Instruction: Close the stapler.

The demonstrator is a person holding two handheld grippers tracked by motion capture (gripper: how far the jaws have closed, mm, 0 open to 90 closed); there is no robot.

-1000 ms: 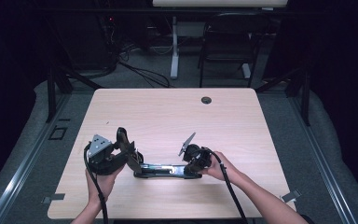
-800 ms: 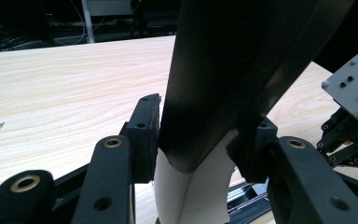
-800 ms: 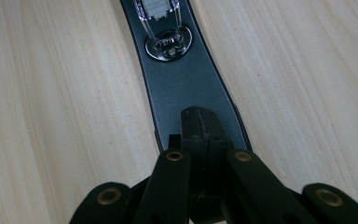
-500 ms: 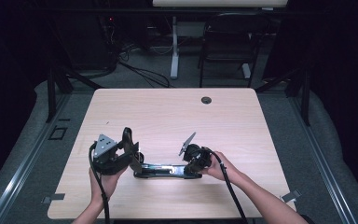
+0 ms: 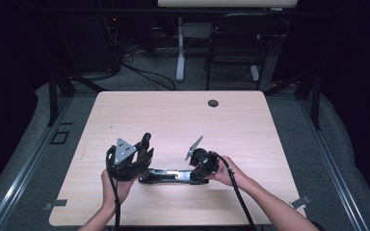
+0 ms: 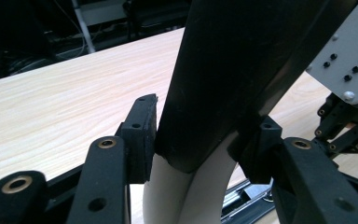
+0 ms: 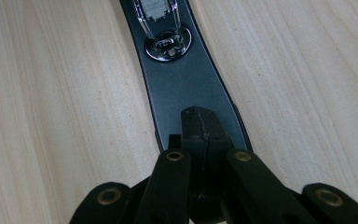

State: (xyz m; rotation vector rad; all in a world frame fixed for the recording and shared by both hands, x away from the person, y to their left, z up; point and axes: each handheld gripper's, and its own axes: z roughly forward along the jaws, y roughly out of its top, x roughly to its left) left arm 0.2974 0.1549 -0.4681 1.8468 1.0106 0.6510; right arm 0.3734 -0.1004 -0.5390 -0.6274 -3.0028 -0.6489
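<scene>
- Pale wooden table (image 5: 250,120) in a dark room, cables and chair legs behind; grommet hole (image 5: 213,103) near the far edge.
- Left gripper (image 5: 144,153) now sits closer to the right one than a second ago, shifted level across the table.
- Jaws of the left gripper have just been opening a little; raised end of the black strap (image 6: 223,84) stands between them, white underside showing, pads (image 6: 142,135) touching it on both sides.
- Read as a loosening grip, not yet a release.
- Middle of the strap lies flat on the table between the two grippers, chrome clasp (image 7: 168,46) facing up.
- Right gripper (image 5: 198,174) unmoved, jaws fully together, tips pressing the other strap end down onto the wood.
- Judgement: shorter span means more slack, likely in preparation for folding or letting go of the lifted end.
</scene>
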